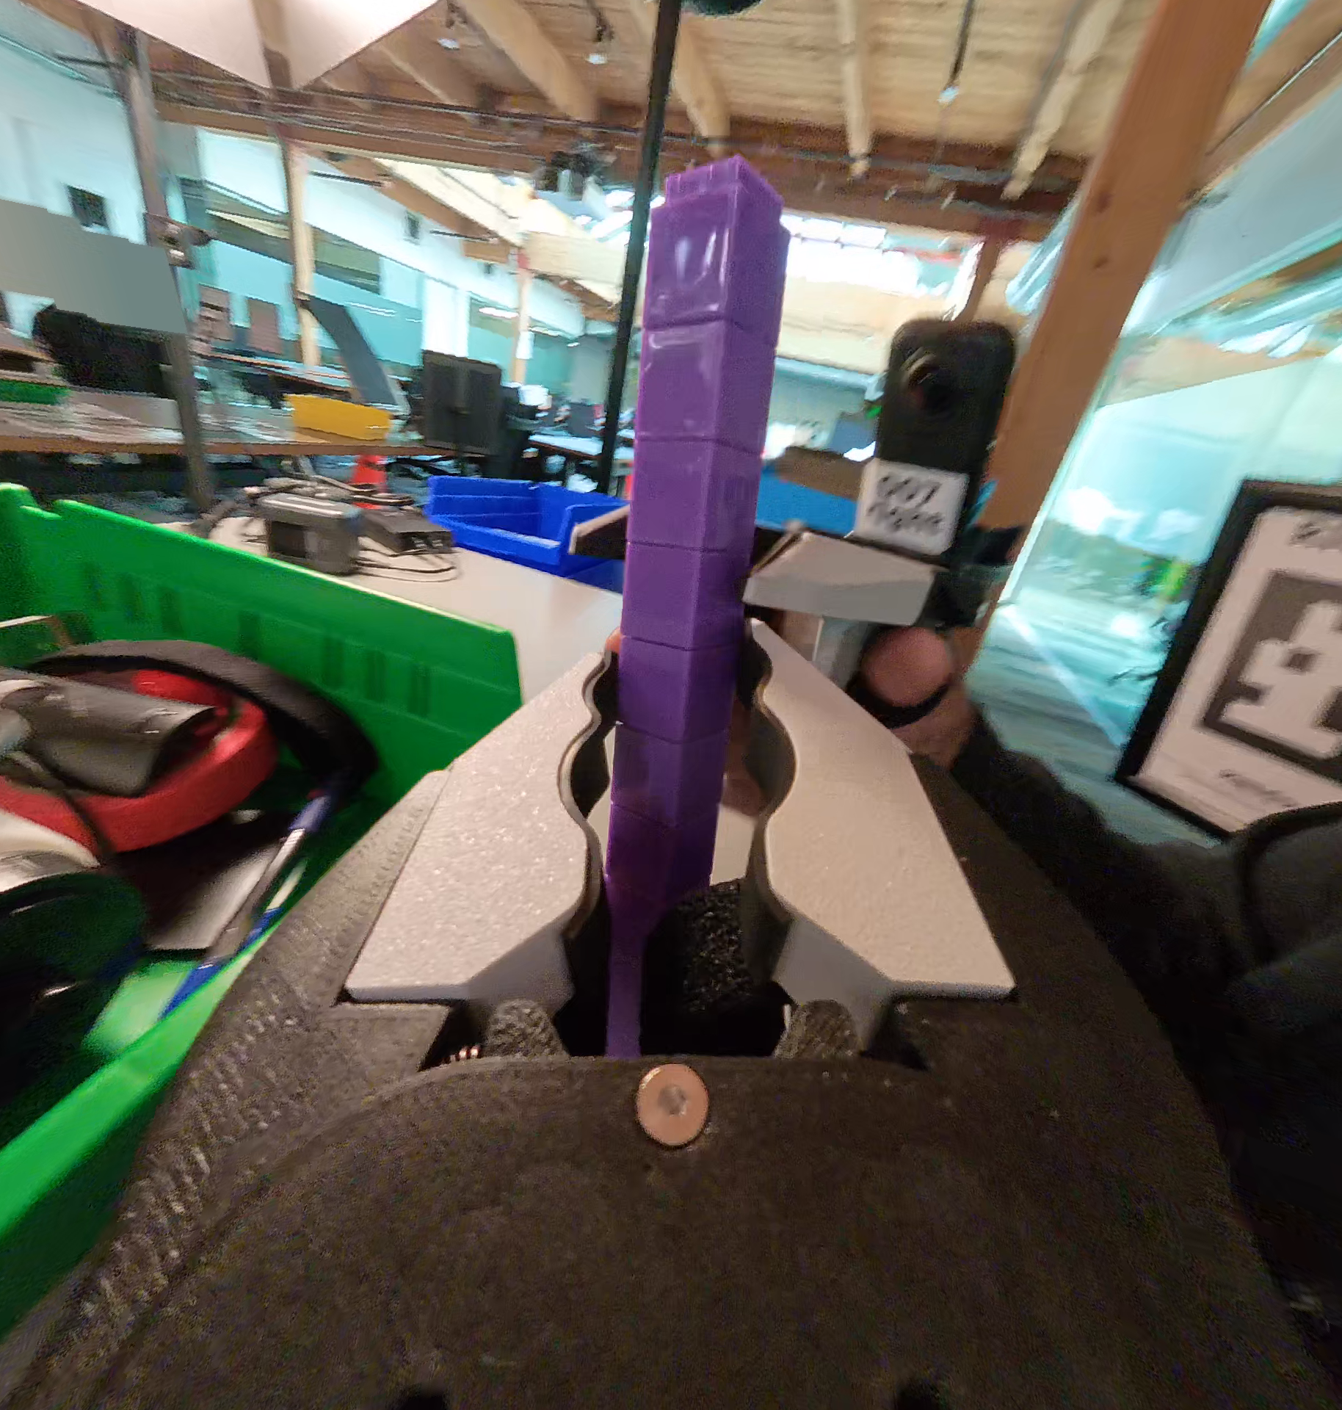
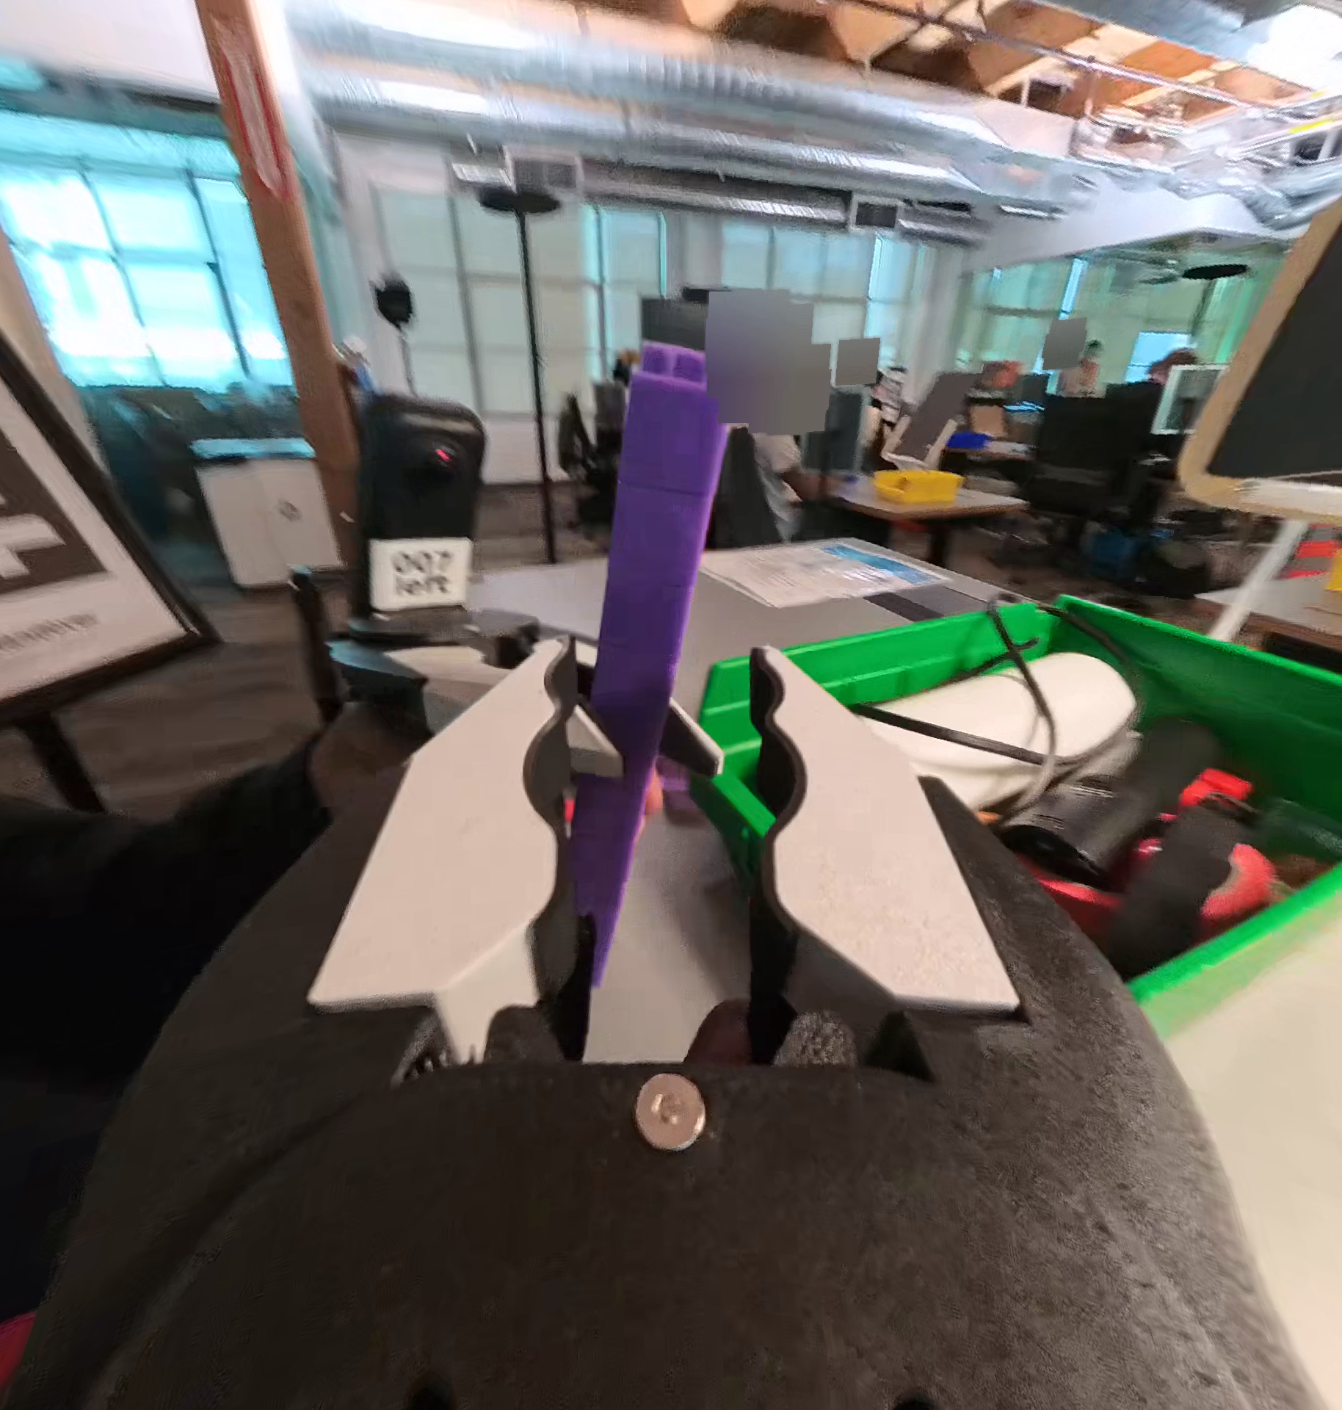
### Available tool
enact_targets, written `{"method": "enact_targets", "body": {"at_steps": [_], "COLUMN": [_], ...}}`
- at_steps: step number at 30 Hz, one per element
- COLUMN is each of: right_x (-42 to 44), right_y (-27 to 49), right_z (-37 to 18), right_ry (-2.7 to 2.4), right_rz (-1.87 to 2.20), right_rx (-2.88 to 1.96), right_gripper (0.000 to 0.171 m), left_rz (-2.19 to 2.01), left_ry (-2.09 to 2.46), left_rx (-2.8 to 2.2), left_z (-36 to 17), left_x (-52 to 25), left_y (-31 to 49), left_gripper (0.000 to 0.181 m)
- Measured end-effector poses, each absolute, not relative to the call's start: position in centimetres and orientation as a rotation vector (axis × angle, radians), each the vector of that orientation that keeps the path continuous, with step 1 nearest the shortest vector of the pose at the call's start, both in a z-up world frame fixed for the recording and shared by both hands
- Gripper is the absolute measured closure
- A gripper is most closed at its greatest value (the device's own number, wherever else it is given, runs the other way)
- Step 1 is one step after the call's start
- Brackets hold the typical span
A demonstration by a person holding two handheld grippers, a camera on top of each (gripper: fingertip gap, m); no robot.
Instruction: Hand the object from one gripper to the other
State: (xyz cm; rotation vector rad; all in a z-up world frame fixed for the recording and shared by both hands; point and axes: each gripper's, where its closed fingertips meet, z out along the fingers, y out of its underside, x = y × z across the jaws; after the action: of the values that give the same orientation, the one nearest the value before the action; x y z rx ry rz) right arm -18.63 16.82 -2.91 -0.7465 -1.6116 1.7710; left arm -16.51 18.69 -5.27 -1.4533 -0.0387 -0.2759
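A long purple stick of joined cubes (image 1: 698, 381) stands upright above the table. My left gripper (image 1: 679, 656) is shut on its lower part, fingers (image 1: 500, 824) on both sides. In the right wrist view the stick (image 2: 660, 534) rises between my right gripper's fingers (image 2: 866, 839). The right gripper (image 2: 662, 652) is open: the stick lies against its left finger, with a clear gap to the right one. The left gripper's tips (image 2: 645, 748) clamp the stick there. In the left wrist view the right gripper (image 1: 679, 561) straddles the stick just above my left fingers.
A green bin (image 1: 271, 610) full of tools and cables stands left of the left gripper and also shows in the right wrist view (image 2: 1263, 687). A framed black-and-white marker card (image 1: 1263, 648) leans nearby. A blue bin (image 1: 500, 511) sits farther back on the grey table (image 1: 546, 610). A wooden post (image 1: 1095, 267) rises behind. Left and right tips are no more than a few centimetres apart.
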Motion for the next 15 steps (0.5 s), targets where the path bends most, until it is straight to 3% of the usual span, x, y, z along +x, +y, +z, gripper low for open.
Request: {"method": "enact_targets", "body": {"at_steps": [2,4,6,15], "right_x": [-18.7,-18.7,-18.7,-17.8], "right_y": [16.8,16.7,16.6,16.3], "right_z": [-3.3,-3.5,-3.6,-2.8], "right_ry": [-1.654,-1.661,-1.661,-1.636], "right_rz": [1.656,1.61,1.628,1.864], "right_rx": [-0.75,-0.745,-0.726,-0.696], "right_gripper": [0.124,0.144,0.145,0.147], "left_rz": [-0.141,-0.006,0.06,-0.312], "left_ry": [0.003,0.054,0.071,0.028], "left_rx": [-1.516,-1.578,-1.604,-1.487], "left_z": [-6.0,-7.0,-7.4,-5.6], "left_x": [-16.6,-16.5,-16.5,-15.6], "left_y": [19.1,19.6,19.9,18.4], "left_gripper": [0.149,0.15,0.151,0.145]}}
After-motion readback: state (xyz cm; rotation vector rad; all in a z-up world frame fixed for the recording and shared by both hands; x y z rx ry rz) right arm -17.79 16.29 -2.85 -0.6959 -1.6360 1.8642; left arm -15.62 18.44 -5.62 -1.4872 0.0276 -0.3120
